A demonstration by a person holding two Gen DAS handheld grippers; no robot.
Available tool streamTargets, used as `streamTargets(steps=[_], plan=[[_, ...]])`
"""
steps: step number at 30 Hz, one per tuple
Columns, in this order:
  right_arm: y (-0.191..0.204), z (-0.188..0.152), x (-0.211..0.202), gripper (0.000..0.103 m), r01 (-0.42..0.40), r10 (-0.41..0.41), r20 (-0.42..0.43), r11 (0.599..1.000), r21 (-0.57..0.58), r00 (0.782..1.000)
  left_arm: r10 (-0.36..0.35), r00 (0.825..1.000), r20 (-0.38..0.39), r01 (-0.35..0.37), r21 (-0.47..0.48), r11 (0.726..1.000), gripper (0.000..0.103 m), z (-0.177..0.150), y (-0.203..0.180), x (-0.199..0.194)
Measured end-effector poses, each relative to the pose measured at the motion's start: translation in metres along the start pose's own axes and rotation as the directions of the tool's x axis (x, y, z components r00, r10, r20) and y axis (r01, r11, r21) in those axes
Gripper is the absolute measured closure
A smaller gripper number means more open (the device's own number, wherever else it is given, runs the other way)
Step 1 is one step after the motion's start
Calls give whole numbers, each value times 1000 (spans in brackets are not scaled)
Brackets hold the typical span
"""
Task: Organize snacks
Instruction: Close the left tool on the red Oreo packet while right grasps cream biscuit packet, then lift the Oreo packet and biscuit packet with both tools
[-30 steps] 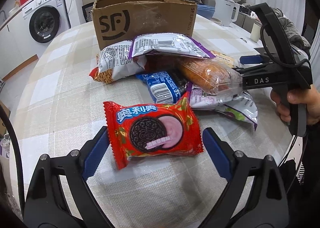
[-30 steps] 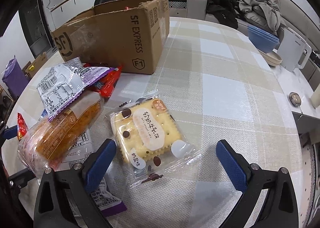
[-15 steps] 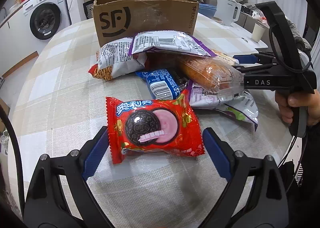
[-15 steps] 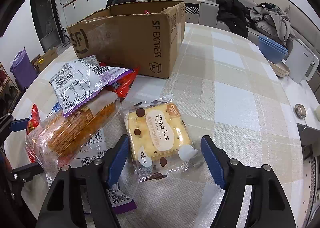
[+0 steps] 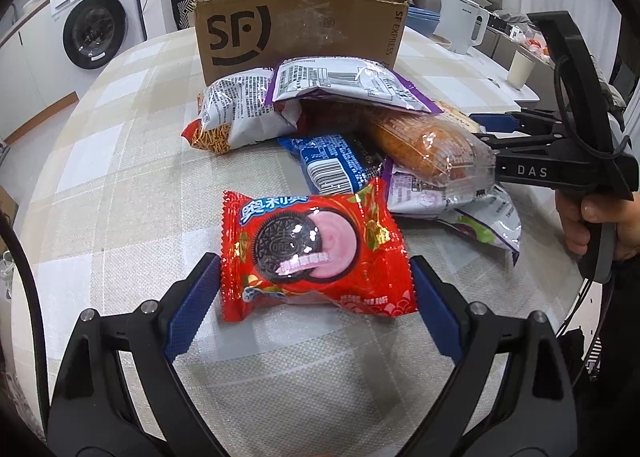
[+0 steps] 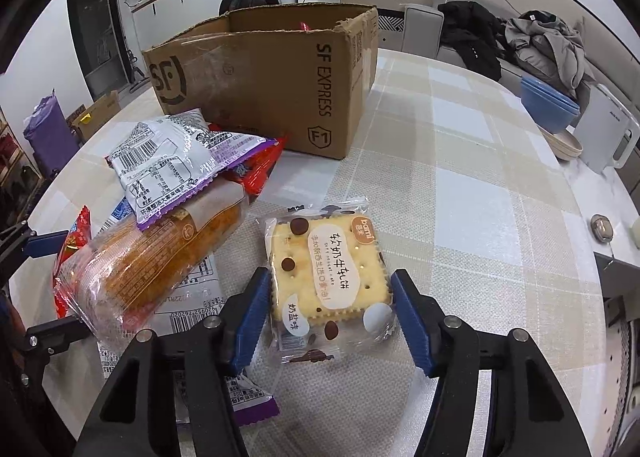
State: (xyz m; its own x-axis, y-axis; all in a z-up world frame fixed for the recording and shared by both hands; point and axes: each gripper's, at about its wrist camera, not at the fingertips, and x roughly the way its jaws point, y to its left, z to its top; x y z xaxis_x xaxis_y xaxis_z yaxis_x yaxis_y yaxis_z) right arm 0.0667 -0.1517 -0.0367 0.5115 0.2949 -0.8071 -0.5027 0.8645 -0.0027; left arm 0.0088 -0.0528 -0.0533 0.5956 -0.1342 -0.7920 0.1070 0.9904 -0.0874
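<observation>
Mostly undone so far: the snack pile [image 5: 360, 129] sits on the worktop [image 5: 120, 185] in front of the box [image 5: 300, 25], outside it. Only a red scrap peeks over the box rim in the right wrist view, so maybe something is already inside; cannot tell how much. Cracker pack [image 6: 328, 277] lies flat just right of the pile, between the right tongs [image 6: 329, 321], whose jaws have just been closing and now sit at the pack's edges, wrapper touched on both sides; grip looks about made but the pack is not lifted. Oreo pack [image 5: 312, 249] lies nearest the left tongs [image 5: 316, 301], jaws wide, pads flanking it at the wrapper's corners without squeezing, so no grip there. Bread [image 5: 428, 145], noodle bag [image 5: 236, 117], purple-edged bag [image 5: 344, 85] and blue pack [image 5: 332, 165] lie overlapped, untouched. Judging by this, nearly every item is left to move, presumably into the box.
</observation>
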Motion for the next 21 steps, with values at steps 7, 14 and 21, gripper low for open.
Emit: streamTargets(steps=[7,14,21], plan=[[0,0,0,41,0,0,0,1000,1,1000,-30,1000,9,30,-44,999,19,1,7,-2],[0,1,0,41,1,-1,-2,1000,3,1000,0,1000,10,1,-44,999,47,2,10,-4],[-1,1,0,41,1,-1,-2,1000,3,1000,17,1000,12,-17,-28,999,47,1,8,-4]])
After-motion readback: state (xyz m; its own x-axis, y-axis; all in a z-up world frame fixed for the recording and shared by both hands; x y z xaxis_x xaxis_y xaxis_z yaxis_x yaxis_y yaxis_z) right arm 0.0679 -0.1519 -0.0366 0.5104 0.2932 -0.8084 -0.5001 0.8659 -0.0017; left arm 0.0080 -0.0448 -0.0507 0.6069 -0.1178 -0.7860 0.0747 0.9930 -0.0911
